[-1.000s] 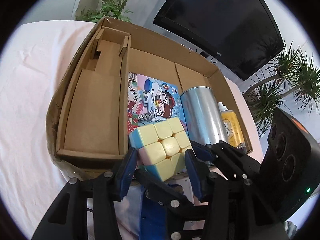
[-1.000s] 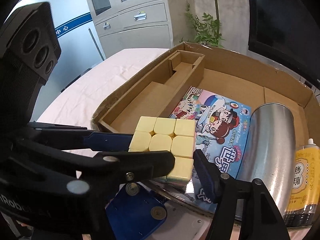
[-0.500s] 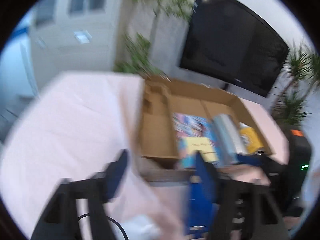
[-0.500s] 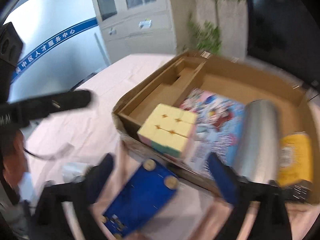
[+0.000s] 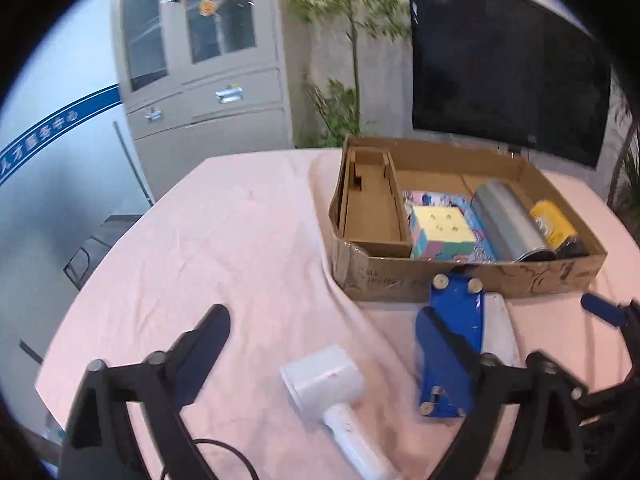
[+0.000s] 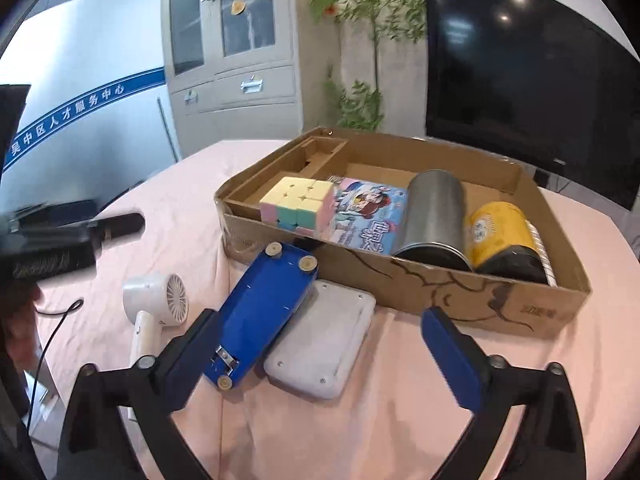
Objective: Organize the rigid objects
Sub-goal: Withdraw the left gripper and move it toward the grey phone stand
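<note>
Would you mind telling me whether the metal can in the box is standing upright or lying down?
Lying down: the metal can rests on its side in the cardboard box, between the picture book and yellow jar.

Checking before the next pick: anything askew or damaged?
The cardboard box has a cracked, crumpled front wall. The blue case lies tilted, one edge propped on the white case. Nothing spilled.

The white hair dryer's (image 5: 340,396) handle is running out past the near edge. The blue case (image 6: 256,320) is covering the grey device's (image 6: 324,344) left side. The box wall (image 6: 440,292) is hiding the steel can's (image 6: 434,216) near base.
</note>
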Motion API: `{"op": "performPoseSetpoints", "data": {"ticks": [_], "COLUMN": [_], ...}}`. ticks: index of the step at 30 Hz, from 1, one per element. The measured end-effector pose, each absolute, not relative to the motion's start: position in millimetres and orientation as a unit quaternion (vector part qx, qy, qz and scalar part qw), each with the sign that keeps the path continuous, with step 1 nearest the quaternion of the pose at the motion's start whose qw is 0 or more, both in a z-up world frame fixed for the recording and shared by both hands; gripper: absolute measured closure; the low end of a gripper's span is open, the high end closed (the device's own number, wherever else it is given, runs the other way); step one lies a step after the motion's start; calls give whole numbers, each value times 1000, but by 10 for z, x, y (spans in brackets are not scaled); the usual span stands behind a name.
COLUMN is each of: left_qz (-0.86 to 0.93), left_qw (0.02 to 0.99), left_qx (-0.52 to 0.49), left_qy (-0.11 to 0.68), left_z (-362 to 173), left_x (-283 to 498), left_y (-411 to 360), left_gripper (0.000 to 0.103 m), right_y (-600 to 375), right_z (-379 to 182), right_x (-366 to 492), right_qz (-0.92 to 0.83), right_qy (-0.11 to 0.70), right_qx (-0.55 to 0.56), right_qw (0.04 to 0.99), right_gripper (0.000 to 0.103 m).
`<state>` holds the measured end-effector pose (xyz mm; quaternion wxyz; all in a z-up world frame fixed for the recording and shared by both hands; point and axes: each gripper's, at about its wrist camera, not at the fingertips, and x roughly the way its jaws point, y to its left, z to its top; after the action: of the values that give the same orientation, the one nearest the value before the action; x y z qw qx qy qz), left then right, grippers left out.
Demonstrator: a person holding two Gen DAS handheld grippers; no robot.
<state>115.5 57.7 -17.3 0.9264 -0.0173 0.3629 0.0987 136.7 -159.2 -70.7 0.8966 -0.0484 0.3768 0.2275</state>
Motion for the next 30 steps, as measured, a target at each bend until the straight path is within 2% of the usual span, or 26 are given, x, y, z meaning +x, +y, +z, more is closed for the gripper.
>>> {"op": "performPoseSetpoints", "data": {"ticks": [3, 7, 9, 11, 15, 17, 20, 24, 30], "left_qz": [97, 104, 107, 108, 109, 110, 109, 104, 93], "left_qw": [920, 916, 915, 913, 912, 912, 910, 909, 909], "left_qx": [-31, -24, -22, -24, -26, -24, -26, -23, -24], "left_qy": [379, 386, 388, 393, 395, 395, 399, 402, 407], "left_z": [-244, -296, -309, -324, -350, -358, -384, -412, -433], "left_x": [1093, 1035, 1016, 1014, 1002, 1011, 1028, 1047, 1072], "left_y": [546, 500, 491, 501, 518, 529, 534, 506, 460], "left_gripper": [9, 9, 9, 9, 9, 9, 9, 9, 9], "right_y": [-1605, -1695, -1700, -1660, -1527, -1467, -1381, -1339, -1473], "right_z": [-839, -1018, -1109, -1189, -1310, -1405, -1500, -1514, -1486], "right_x": [1356, 1490, 1574, 1631, 1711, 1782, 1850, 1801, 1576], "right_qz": [222, 212, 214, 218, 232, 243, 237, 229, 230], "right_qy": [398, 448, 476, 492, 506, 523, 528, 515, 506], "right_qx": [-66, -36, -26, -27, -31, -15, -22, -43, -89], "right_qw": [888, 868, 853, 843, 830, 817, 816, 825, 826], "right_gripper": [0, 3, 9, 22, 24, 33, 28, 29, 39]}}
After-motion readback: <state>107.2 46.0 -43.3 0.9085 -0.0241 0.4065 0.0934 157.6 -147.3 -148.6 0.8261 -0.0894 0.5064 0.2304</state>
